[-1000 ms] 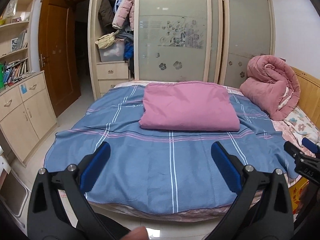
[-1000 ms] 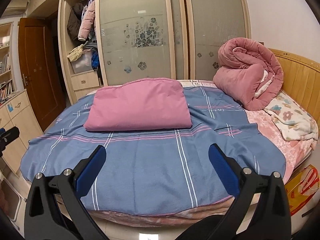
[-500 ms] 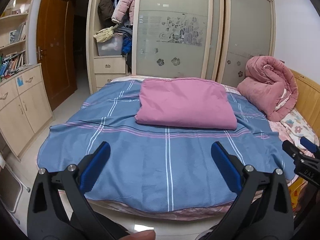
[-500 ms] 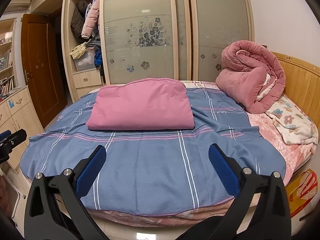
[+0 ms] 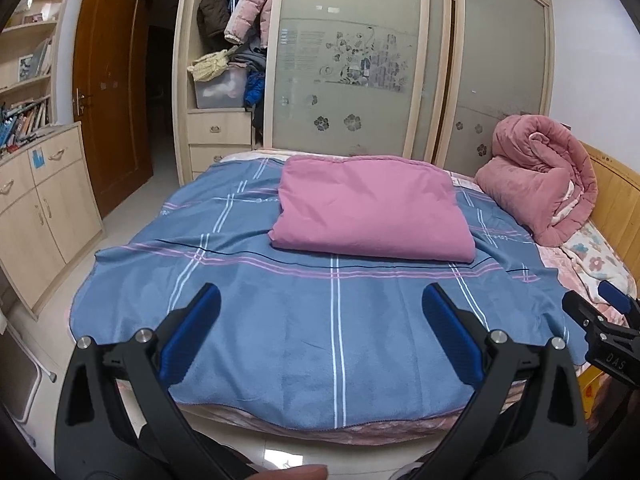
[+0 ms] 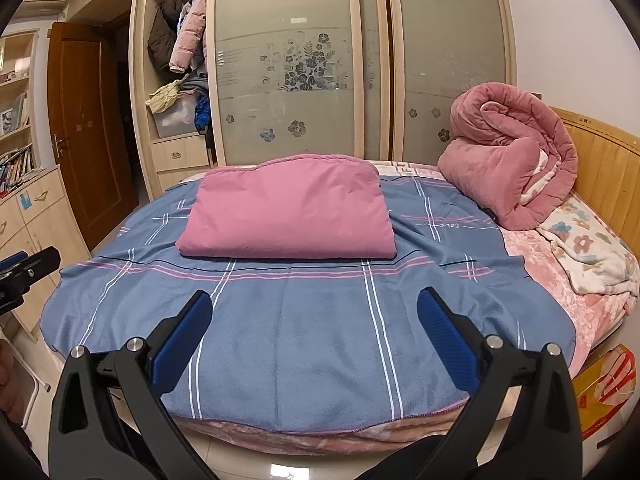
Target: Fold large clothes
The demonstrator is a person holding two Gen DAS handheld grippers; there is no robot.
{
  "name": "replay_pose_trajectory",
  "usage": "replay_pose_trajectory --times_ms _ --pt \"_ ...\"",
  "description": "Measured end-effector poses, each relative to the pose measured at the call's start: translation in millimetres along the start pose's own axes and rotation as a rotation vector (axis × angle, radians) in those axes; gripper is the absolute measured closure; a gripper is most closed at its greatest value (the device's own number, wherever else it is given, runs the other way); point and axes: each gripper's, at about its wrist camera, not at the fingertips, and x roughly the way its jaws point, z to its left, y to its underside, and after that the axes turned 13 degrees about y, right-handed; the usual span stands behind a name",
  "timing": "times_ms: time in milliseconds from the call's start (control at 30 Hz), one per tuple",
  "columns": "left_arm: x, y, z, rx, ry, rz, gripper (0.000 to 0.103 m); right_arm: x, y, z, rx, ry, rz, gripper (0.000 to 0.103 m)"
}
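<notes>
A folded pink quilt (image 5: 372, 208) is lying mid-bed on the spread blue plaid blanket (image 6: 304, 328), suggesting one item is done. Both the left gripper (image 5: 320, 320) and right gripper (image 6: 314, 328) are hovering at the bed's (image 6: 592, 304) near edge, jaws apart and gripping nothing; the blanket is awaiting folding.

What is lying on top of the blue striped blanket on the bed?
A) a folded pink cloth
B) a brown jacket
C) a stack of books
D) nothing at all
A: a folded pink cloth rests flat on the far half of the blue striped blanket.
</notes>
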Motion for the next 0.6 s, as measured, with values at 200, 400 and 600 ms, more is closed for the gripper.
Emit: replay_pose_trajectory --times_ms 200,400,600 --pt "5.7 2.8 4.1 -0.008 -0.023 0.020 0.002 0.5 -0.2 0.3 -0.001 -0.001 0.001 0.001" --pt "6.8 2.0 4.7 -0.004 -0.021 0.004 0.002 3.1 0.3 3.2 -0.009 -0.004 0.004 0.001" --pt "9.8 2.6 7.1 -0.010 -0.009 0.006 0.002 6.3 0.3 4.2 -0.008 -0.003 0.009 0.001"
